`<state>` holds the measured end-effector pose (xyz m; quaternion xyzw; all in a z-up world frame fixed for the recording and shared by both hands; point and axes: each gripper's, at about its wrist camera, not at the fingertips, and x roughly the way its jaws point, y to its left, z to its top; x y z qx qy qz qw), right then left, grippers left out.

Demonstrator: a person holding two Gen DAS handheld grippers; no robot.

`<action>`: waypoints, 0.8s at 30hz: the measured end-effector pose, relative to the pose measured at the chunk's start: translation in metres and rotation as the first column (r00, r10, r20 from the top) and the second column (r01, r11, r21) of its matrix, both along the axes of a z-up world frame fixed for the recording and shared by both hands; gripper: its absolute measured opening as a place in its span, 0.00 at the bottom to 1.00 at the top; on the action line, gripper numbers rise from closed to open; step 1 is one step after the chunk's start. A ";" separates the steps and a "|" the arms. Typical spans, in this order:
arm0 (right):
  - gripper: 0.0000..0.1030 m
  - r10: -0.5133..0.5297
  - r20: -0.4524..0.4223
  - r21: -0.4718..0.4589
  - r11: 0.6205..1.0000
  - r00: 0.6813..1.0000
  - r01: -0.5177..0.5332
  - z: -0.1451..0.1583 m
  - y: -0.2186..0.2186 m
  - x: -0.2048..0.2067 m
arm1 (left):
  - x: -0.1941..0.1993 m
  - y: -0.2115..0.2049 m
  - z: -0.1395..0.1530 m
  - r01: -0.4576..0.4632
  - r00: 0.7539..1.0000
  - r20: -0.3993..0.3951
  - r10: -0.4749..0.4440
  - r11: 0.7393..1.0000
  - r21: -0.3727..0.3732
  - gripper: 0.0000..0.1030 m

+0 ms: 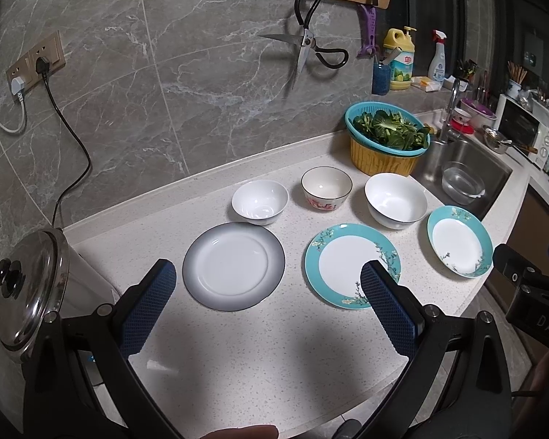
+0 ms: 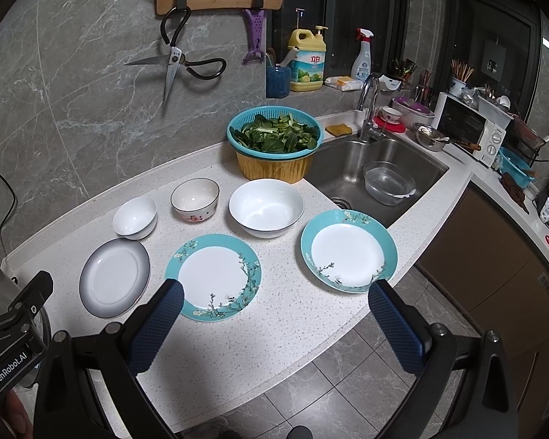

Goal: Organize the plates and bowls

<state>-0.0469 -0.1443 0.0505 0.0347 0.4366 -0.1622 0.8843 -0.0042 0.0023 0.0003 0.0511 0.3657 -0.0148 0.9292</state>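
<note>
Left wrist view: both the left hand-held gripper (image 1: 267, 274) and right hand-held gripper (image 2: 276, 292) hang spread and empty above the tabletop (image 1: 274, 347). Three plates (image 1: 233, 265) lie in front, three bowls (image 1: 260, 201) behind; grip rims gently when stacking.

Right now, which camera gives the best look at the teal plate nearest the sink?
The right wrist view: the teal plate nearest the sink lies whole and unblocked, beyond the open right claw. In the left wrist view the same plate sits far off to the right, smaller and warped by the fisheye, though still uncovered.
</note>
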 end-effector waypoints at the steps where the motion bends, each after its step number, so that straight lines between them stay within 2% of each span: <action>1: 1.00 0.000 0.000 0.001 1.000 1.000 0.000 0.000 0.000 0.000 | 0.000 0.000 0.000 0.000 1.000 0.000 0.000 1.000 0.000 1.00; 24: 1.00 0.000 -0.003 0.001 1.000 1.000 0.000 0.000 -0.001 0.002 | 0.000 0.000 0.000 -0.001 1.000 -0.003 0.001 1.000 0.001 1.00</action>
